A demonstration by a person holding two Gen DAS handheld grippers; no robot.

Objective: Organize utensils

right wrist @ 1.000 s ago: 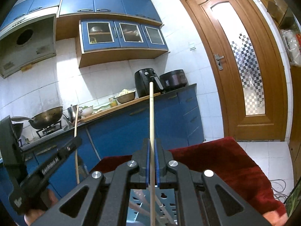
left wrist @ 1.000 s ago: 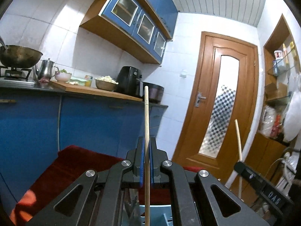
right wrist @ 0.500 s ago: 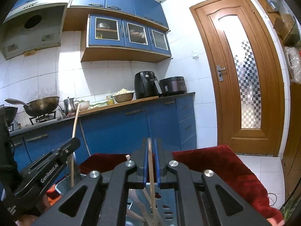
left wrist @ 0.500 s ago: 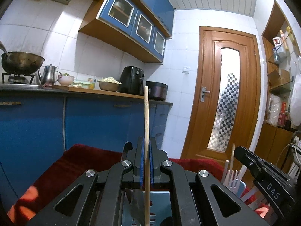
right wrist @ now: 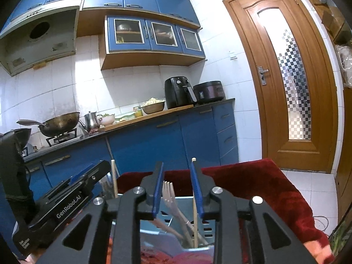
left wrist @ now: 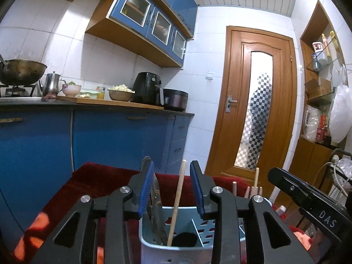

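The left hand-held gripper [left wrist: 171, 187] is wide open and holds nothing; a wooden stick [left wrist: 177, 200] stands loose between its blue pads [left wrist: 146, 189] and touches neither; the stick leans a little and its low end sits in the holder [left wrist: 154, 244], a pale blue box with slots; a shiny flat blade [left wrist: 156, 209] stands in the same part of the holder, just left of the stick; more wooden tips [left wrist: 255, 181] poke up at the right side of the holder.

The right hand-held gripper [right wrist: 177, 189] is wide open too and holds nothing; a thin stick [right wrist: 194, 211] stands in the holder [right wrist: 176, 206] just beside its right pad; I cannot tell if they touch; a wooden fork [right wrist: 170, 198] leans in the holder between the pads.

The holder sits on a red cloth [right wrist: 259, 187]; the cloth covers what carries it, and its far edge shows behind the holder; past it are blue cupboards [left wrist: 105, 140] with a worktop [left wrist: 118, 104]; on the worktop are a wok [right wrist: 59, 124], a kettle [left wrist: 51, 83], bowls [left wrist: 120, 93] and a black fryer [left wrist: 147, 90]; a brown door [left wrist: 255, 110] is far off on the right.
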